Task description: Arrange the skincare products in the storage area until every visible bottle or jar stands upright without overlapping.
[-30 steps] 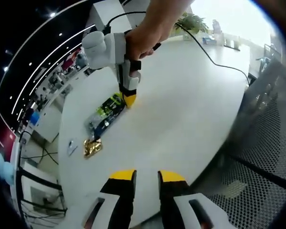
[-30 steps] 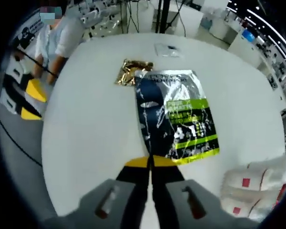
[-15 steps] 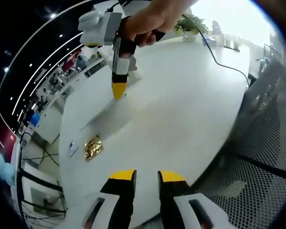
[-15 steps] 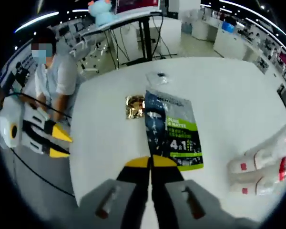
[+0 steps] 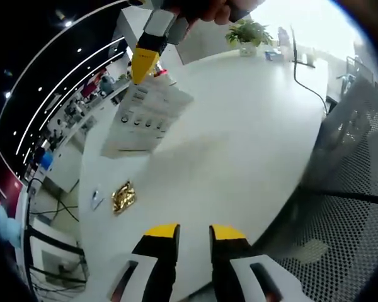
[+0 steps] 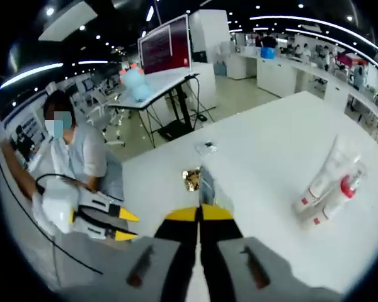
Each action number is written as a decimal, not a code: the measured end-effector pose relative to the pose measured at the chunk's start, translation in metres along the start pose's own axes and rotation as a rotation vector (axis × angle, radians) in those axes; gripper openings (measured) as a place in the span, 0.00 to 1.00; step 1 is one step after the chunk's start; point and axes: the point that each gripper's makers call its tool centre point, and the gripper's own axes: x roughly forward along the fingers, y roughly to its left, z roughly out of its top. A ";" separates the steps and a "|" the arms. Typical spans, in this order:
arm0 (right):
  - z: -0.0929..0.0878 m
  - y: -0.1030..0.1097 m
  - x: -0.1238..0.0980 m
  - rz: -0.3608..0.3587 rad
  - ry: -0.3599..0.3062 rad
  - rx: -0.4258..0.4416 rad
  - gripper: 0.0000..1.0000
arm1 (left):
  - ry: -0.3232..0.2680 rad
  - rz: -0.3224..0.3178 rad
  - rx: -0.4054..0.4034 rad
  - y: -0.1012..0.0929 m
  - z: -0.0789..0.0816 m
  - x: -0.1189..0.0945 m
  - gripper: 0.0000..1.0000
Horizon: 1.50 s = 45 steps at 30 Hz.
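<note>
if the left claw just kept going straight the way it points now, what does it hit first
Most likely bare white table. The left claw is open and aims across open tabletop; the gold packet lies off to its left, and the pouch hangs lifted, also to the left. Depth is hard to judge.

Bright overhead strip lights, window glare top right in left gripper view, fisheye-warped edges, slight blur
</note>
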 end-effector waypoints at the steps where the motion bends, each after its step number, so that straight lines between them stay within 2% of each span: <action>1: 0.000 0.002 -0.004 0.002 -0.010 0.022 0.00 | 0.001 -0.001 0.001 0.000 0.000 0.000 0.20; 6: -0.011 0.012 -0.020 0.000 -0.038 0.087 0.00 | 0.014 -0.005 0.005 -0.001 -0.002 0.000 0.20; 11: -0.024 0.026 -0.025 -0.010 -0.042 0.100 0.00 | 0.010 -0.006 0.003 -0.001 -0.001 0.000 0.21; 17: -0.044 0.044 -0.023 -0.014 -0.017 0.063 0.00 | -0.028 -0.024 -0.031 -0.004 0.007 -0.003 0.22; 19: -0.052 0.051 -0.023 -0.020 -0.006 0.040 0.00 | -0.008 -0.040 -0.050 -0.007 0.004 -0.001 0.22; 21: -0.060 0.059 -0.023 -0.013 0.003 0.034 0.00 | -0.042 -0.033 -0.062 -0.005 0.010 -0.004 0.22; 23: -0.067 0.064 -0.022 -0.007 0.008 0.024 0.00 | -0.052 -0.036 -0.072 -0.005 0.012 -0.005 0.23; 26: -0.076 0.070 -0.022 0.018 0.000 0.046 0.00 | -0.029 -0.055 -0.105 -0.007 0.009 -0.003 0.24; 29: -0.082 0.076 -0.022 0.043 -0.012 0.050 0.00 | 0.036 -0.123 -0.194 -0.016 0.004 -0.005 0.27; 32: -0.082 0.078 -0.025 0.067 -0.035 0.064 0.00 | 0.029 -0.190 -0.309 -0.019 0.012 -0.011 0.28; 33: -0.083 0.077 -0.025 0.068 -0.035 0.062 0.00 | 0.044 -0.210 -0.369 -0.020 0.012 -0.013 0.28; 35: -0.084 0.075 -0.027 0.072 -0.041 0.061 0.00 | 0.046 -0.202 -0.503 -0.009 0.013 -0.012 0.28; 37: -0.084 0.074 -0.029 0.079 -0.061 0.058 0.00 | 0.077 -0.212 -0.581 -0.006 0.011 -0.011 0.29; 41: -0.090 0.070 -0.031 0.086 -0.086 0.059 0.00 | 0.074 -0.276 -0.674 -0.014 0.024 -0.012 0.31; 43: -0.094 0.069 -0.030 0.091 -0.105 0.066 0.00 | 0.078 -0.341 -0.760 -0.024 0.034 -0.012 0.33; 44: -0.094 0.068 -0.030 0.094 -0.111 0.068 0.00 | 0.080 -0.352 -0.783 -0.025 0.036 -0.011 0.33; 45: -0.095 0.068 -0.030 0.096 -0.117 0.070 0.00 | 0.101 -0.411 -0.877 -0.034 0.042 -0.011 0.34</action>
